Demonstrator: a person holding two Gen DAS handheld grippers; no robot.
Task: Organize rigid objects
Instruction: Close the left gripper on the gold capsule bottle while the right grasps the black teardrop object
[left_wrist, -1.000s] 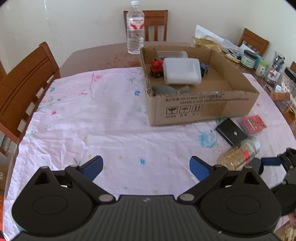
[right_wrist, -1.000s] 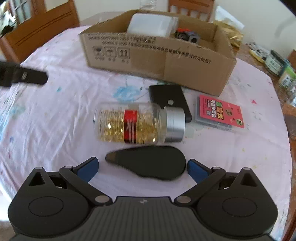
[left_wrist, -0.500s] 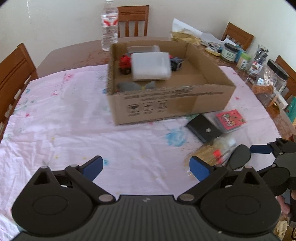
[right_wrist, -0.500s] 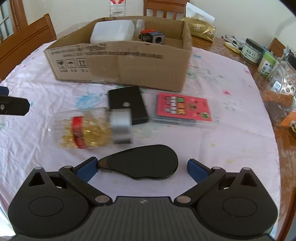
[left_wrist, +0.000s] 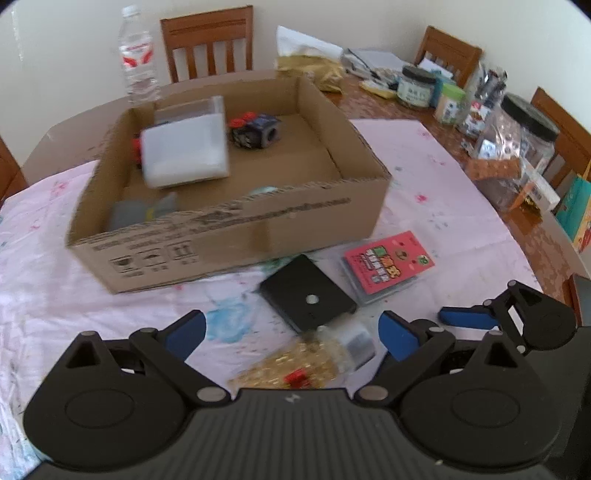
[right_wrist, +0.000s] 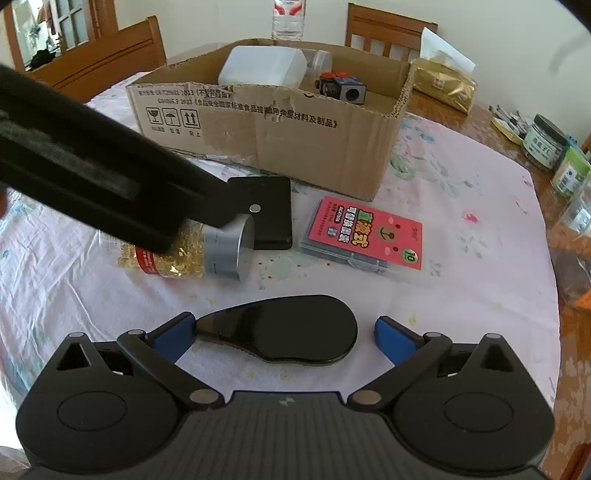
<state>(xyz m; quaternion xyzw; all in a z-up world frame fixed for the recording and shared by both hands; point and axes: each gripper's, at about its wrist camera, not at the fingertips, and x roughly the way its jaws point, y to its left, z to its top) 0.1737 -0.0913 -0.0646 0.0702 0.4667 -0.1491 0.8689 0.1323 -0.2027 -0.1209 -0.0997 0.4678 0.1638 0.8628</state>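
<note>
while toys (left_wrist: 255, 129) sit inside, cardboard box (left_wrist: 236, 236) gapes.

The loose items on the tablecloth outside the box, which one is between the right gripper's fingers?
The flat black teardrop-shaped piece lies between the open fingers of the right gripper. The capsule bottle, black square case and red card pack lie farther off, toward the cardboard box.

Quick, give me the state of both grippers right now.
Left gripper: open, holding nothing, fingers on either side of the capsule bottle.
Right gripper: open, holding nothing, black oval case between its fingers.
</note>
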